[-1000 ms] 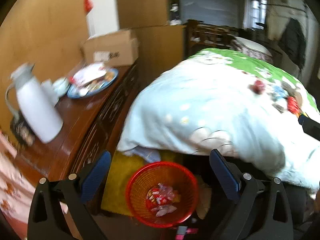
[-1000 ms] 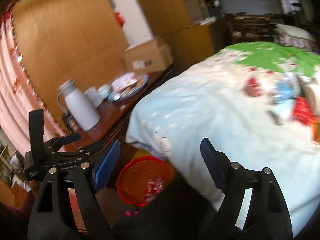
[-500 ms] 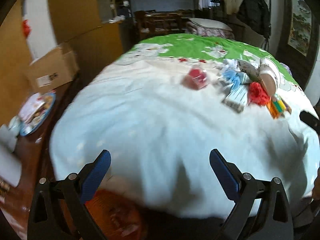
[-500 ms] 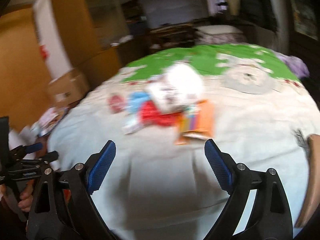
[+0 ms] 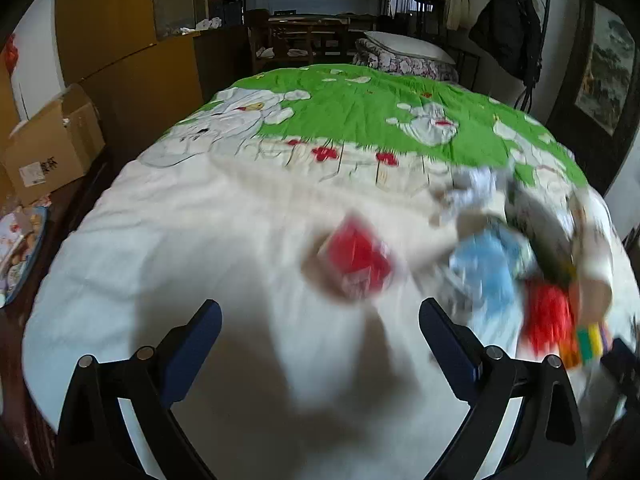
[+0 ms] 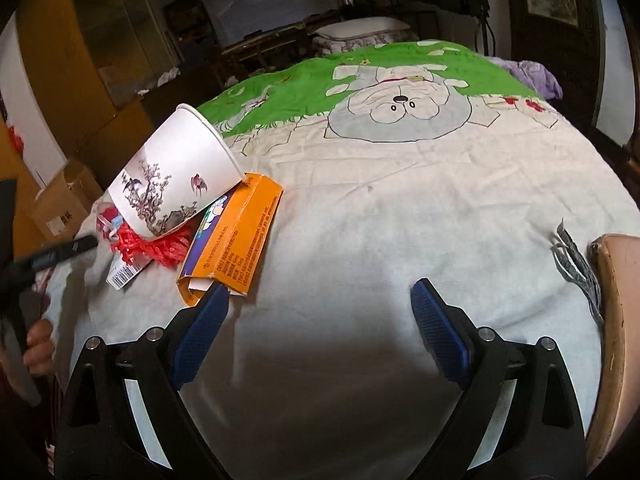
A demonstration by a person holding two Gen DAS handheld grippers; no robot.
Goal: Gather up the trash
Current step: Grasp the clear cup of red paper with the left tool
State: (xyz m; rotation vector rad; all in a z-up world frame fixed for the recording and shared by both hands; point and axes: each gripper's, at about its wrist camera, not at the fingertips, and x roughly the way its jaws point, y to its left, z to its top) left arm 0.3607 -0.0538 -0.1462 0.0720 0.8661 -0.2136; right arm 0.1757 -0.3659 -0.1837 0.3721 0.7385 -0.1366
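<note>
Trash lies in a pile on the bed quilt [image 6: 400, 208]. In the right wrist view a white paper cup [image 6: 176, 176] with a painted tree lies on its side over an orange box [image 6: 236, 236], red netting [image 6: 156, 246] and a barcode slip [image 6: 124, 274]. My right gripper [image 6: 316, 316] is open and empty, its left finger just below the orange box. In the left wrist view, blurred, a red wrapper [image 5: 356, 260] lies just ahead of my open, empty left gripper [image 5: 318, 332]; a blue wrapper [image 5: 484, 268], red netting [image 5: 548, 316] and the cup [image 5: 560, 232] lie to the right.
A cardboard box [image 5: 48, 148] and a blue plate [image 5: 20, 252] of wrappers stand on the dresser left of the bed. A wooden board edge [image 6: 616, 320] is at the right. Pillows [image 5: 404, 50] and furniture stand beyond the bed. My left gripper's body shows at the left [image 6: 48, 258].
Both grippers have swung from the red trash basket and dresser up over the bed and closed in on the trash pile. Both stay open and empty.
</note>
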